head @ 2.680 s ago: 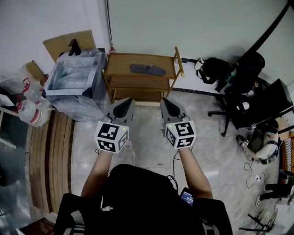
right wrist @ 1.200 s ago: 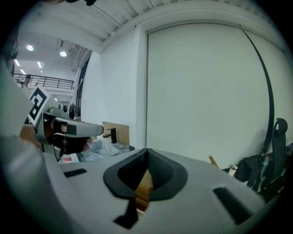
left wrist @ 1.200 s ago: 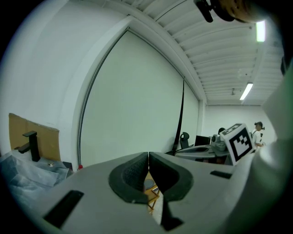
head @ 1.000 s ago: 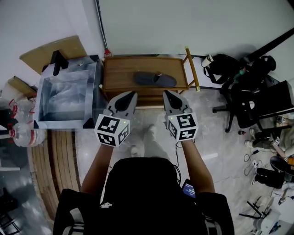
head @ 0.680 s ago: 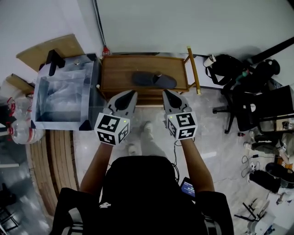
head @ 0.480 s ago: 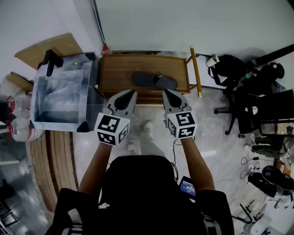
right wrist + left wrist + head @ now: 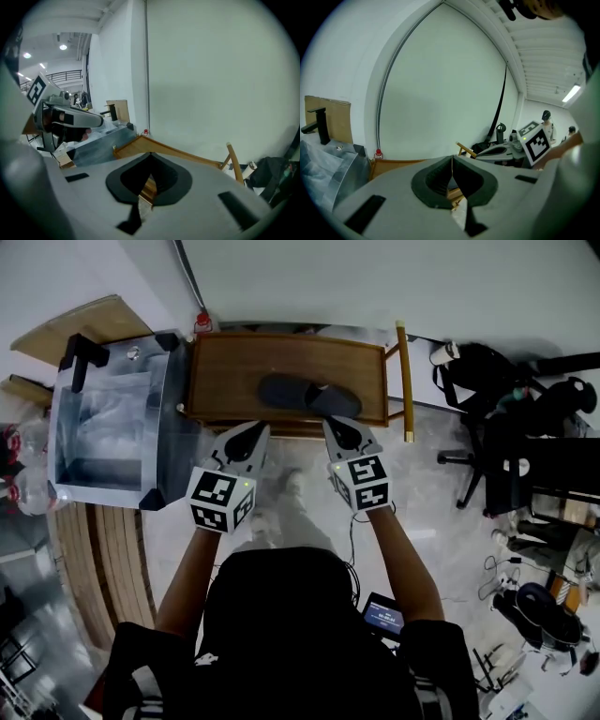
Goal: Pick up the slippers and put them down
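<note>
Left gripper [image 7: 255, 430] and right gripper [image 7: 333, 424] closed, empty; only head view shows slippers [image 7: 309, 397] on rack [image 7: 225, 371].

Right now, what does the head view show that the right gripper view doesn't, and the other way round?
Only the head view: the dark slippers lying on top of the wooden rack, and the person's arms. Only the right gripper view: the right gripper with its jaws meeting at the tips, nothing between them. Both: the rack, the left gripper, and the clear box beside the rack.
</note>
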`<state>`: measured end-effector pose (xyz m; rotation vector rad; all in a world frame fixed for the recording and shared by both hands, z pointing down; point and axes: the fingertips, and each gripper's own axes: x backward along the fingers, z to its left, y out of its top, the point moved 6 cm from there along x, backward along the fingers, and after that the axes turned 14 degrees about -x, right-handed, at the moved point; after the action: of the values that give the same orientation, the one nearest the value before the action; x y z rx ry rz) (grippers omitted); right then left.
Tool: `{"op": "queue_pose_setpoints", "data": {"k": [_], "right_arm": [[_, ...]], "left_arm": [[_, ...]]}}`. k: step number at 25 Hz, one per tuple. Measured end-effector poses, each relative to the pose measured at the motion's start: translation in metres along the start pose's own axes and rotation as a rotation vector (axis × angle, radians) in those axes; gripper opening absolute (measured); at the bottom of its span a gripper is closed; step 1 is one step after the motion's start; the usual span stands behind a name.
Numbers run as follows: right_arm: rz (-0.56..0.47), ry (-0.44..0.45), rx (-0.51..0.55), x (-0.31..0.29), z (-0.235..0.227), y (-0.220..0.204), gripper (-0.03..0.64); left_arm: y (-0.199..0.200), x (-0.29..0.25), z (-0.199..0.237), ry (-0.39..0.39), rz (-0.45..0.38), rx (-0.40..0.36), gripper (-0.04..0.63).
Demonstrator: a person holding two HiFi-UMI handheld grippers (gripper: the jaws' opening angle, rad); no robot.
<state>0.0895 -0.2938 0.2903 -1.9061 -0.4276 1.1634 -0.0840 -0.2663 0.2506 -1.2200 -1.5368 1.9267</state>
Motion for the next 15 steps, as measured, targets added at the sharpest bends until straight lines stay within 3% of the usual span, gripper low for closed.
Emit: {"op": "queue_pose_setpoints", "data": {"k": [9,15], "right_arm": [[0.143,0.006,0.018,-0.046,-0.056,-0.022,-0.011],[0.282,0.041,0.027,-0.083,-0.082,-0.045,-0.01]], "left_arm": [[-0.025,-0.054,0.003,-0.01,0.076,0.047,0.006],[-0.04,-0.077,0.007,-0.007,0.071,0.084,0.006]]}}
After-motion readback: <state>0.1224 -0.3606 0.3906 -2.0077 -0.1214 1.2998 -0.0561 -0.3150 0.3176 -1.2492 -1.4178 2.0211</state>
